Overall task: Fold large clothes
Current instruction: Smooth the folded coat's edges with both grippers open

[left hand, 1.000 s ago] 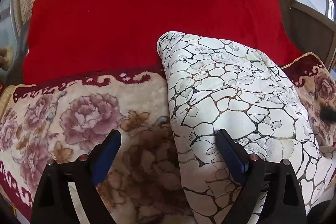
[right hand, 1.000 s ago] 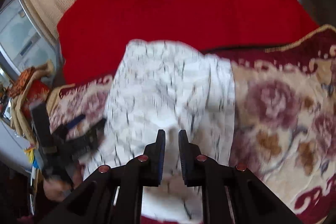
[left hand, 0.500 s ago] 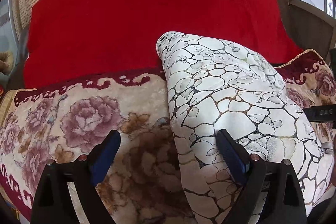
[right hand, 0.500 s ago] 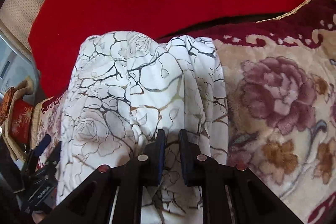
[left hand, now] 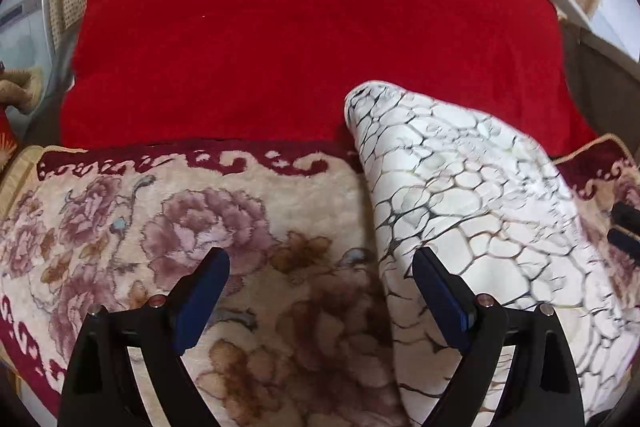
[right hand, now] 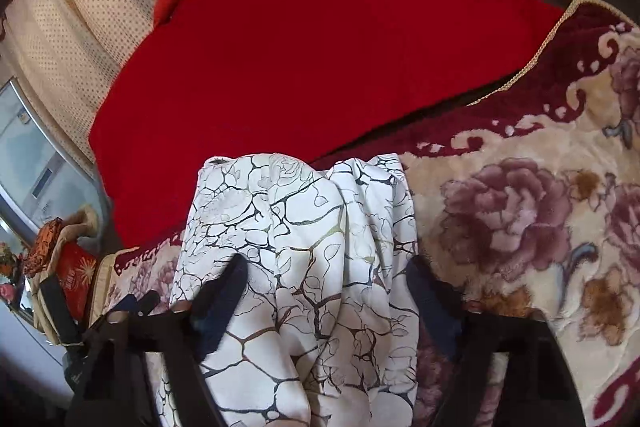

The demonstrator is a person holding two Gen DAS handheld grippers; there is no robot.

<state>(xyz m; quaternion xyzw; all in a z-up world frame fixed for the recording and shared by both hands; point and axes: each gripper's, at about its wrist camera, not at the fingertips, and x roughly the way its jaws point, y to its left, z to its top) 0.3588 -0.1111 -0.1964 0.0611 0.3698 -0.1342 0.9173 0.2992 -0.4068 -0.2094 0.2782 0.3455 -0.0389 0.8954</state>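
Both of my claws sit low over the garment (left hand: 480,211), a white cloth with a dark crackle print, folded into a long strip on the flowered blanket (left hand: 200,219), its far end reaching the red blanket (left hand: 312,39). Going left to right: my left claw (left hand: 320,291) stands wide and holds nothing; its left finger is over bare blanket and its right finger over the strip's near edge, angled down and forward. What has changed is on the right. Half a second ago my right claw (right hand: 324,291) was pinched narrow on a pleat of the cloth; now its jaws are opening, blurred with the motion, and the cloth lies between the fingers with the pads off it, as far as the blur lets me judge. I take that as the release of a finished fold: the strip is laid down and rests by itself. My right claw also tilts downward, rolled a little to one side, close above the bunched near end.
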